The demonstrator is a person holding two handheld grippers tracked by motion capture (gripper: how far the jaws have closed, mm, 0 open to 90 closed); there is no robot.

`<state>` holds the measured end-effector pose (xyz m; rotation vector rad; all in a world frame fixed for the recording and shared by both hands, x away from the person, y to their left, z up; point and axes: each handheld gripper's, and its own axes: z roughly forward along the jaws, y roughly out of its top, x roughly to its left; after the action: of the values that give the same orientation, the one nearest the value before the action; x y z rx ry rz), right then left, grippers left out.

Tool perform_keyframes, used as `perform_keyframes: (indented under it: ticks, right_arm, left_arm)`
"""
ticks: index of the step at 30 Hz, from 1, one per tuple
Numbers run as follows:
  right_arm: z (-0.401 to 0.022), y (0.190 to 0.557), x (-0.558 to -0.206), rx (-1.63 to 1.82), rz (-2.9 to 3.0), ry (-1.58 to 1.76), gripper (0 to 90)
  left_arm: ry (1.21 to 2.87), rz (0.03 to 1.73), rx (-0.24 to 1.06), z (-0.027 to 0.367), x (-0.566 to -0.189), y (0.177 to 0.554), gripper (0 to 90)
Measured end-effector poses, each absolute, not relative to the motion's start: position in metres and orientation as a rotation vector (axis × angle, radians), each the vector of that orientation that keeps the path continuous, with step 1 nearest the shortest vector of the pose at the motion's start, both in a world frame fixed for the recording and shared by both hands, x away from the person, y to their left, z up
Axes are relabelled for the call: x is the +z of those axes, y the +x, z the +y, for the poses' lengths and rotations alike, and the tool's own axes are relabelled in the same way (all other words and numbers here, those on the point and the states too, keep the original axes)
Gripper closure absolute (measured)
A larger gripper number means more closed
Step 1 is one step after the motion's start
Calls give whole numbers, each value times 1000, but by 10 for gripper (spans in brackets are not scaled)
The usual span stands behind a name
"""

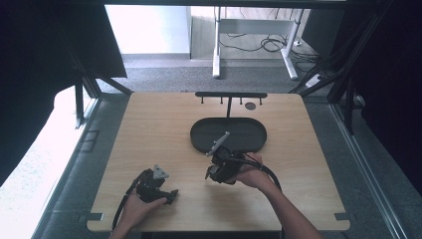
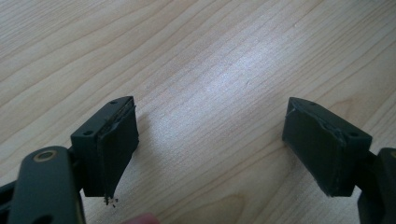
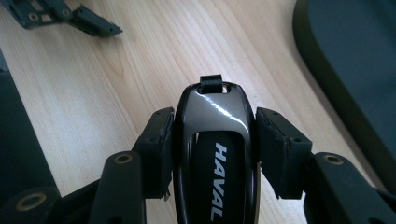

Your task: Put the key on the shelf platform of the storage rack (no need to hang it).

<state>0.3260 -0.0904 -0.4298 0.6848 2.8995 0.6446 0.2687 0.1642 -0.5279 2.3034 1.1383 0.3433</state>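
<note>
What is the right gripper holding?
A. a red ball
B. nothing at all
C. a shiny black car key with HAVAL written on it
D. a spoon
C: in the right gripper view, the right gripper has its two pads pressed against the sides of a glossy black car key that bears the white word HAVAL, above the wooden table.
</note>
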Motion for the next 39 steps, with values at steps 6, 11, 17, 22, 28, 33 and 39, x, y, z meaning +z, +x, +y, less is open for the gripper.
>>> perform_keyframes:
  ticks: [6,11,17,22,28,33,39]
  right_arm:
    - [-92,330,-419,667,2879,681,499]
    - [-93,336,-411,681,2862,685,499]
    - [-93,342,-401,693,2847,679,499]
    - [-92,346,-396,699,2834,682,499]
    - [-93,355,-392,703,2819,693,499]
    - [-94,364,-387,720,2807,707,499]
    - [-91,375,-385,717,2805,720,499]
  left_arm:
    - [2310,1137,339,165,-528,269,185]
    - [2303,1143,337,164,-528,269,185]
    - [2301,1147,337,164,-528,269,184]
    - [2302,1141,337,164,-528,269,185]
    - [2314,1137,337,165,-528,269,185]
    - [2309,1141,334,165,-528,269,184]
    - [2305,1144,335,165,-528,269,184]
